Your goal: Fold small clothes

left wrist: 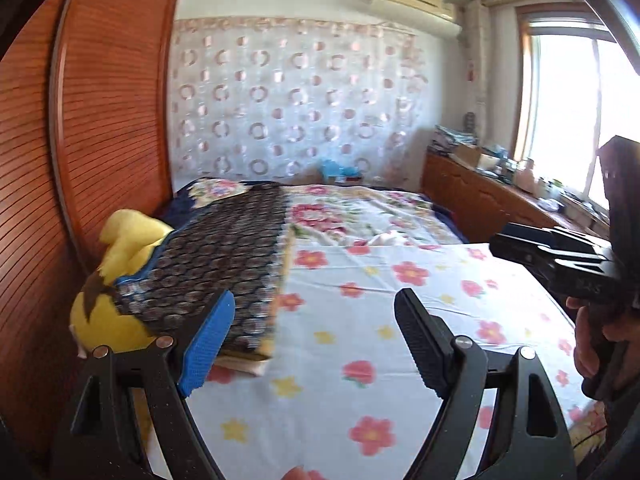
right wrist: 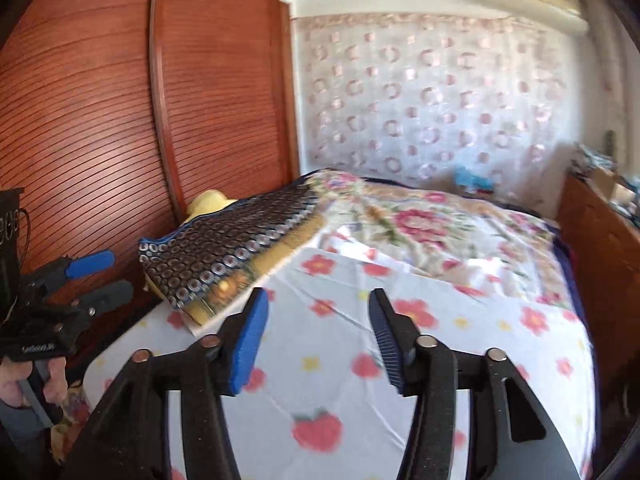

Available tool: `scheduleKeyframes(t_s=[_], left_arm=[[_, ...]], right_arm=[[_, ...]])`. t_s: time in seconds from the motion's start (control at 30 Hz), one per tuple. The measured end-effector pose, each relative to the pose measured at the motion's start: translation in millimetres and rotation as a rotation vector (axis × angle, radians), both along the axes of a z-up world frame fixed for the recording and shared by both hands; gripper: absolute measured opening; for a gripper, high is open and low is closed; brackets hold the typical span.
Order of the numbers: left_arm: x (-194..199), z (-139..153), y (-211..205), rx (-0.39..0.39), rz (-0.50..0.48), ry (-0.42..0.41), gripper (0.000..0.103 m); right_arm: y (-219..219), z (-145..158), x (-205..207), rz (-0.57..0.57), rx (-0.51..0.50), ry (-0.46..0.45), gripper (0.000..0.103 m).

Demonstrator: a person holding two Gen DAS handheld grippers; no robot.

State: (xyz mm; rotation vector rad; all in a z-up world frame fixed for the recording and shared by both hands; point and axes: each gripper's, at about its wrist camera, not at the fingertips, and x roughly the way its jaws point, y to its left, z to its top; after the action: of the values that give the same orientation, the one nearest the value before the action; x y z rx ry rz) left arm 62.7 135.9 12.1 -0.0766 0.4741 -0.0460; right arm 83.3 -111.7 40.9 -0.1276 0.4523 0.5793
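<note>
Both grippers hang over the bed (right wrist: 460,320), left gripper (left wrist: 316,344) with fingers wide, right gripper (right wrist: 320,336) with fingers half apart, nothing between either pair. No small garment is clearly visible; only a folded patterned cloth (left wrist: 224,256) lies at mid-left beside a yellow plush (left wrist: 120,240). Before you reach, find the next garment and spread it flat on the floral sheet (left wrist: 400,320).

Slatted wooden wardrobe (left wrist: 108,100) standing left, circle-patterned curtain (left wrist: 296,96) hanging behind bed (left wrist: 380,216), daylight pouring through right window (left wrist: 568,112).

wardrobe (right wrist: 80,120): glossy slatted wood | sheet (left wrist: 360,340): smooth matt cloth
</note>
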Motion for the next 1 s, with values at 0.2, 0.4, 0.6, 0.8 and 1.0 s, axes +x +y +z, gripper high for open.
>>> scheduleKeyframes(t_s=[0.2,0.4,0.6,0.8,1.0], left_arm=[[-6.3,15.9,-37.5,0.020,-0.056,-0.030,0.083],[-8.7,25.2,-60.8,0.023,-0.057,-0.038,0.083],[-13.8,28.4,-72.9,0.019,-0.073,-0.049,0.083],[-14.6,28.4,-75.4,0.033,-0.067,-0.050,0.083],[-15.1,26.6,-75.1,0.035,-0.059,-0.049,0.083]], right_arm=[[-40.5,10.1,-54.8,-0.162,0.026,-0.050,0.073],[-66.2,15.1,-107.0,-0.252,0.063,-0.107,0.079],[-40.7,3.4,-133.2,-0.303,0.071,-0.134,0.079],[-27.3,-6.9,-133.6,-0.322,0.080,-0.127,0.079],[-27.4,-5.3,-142.2,-0.338,0.087,-0.121,0.079]])
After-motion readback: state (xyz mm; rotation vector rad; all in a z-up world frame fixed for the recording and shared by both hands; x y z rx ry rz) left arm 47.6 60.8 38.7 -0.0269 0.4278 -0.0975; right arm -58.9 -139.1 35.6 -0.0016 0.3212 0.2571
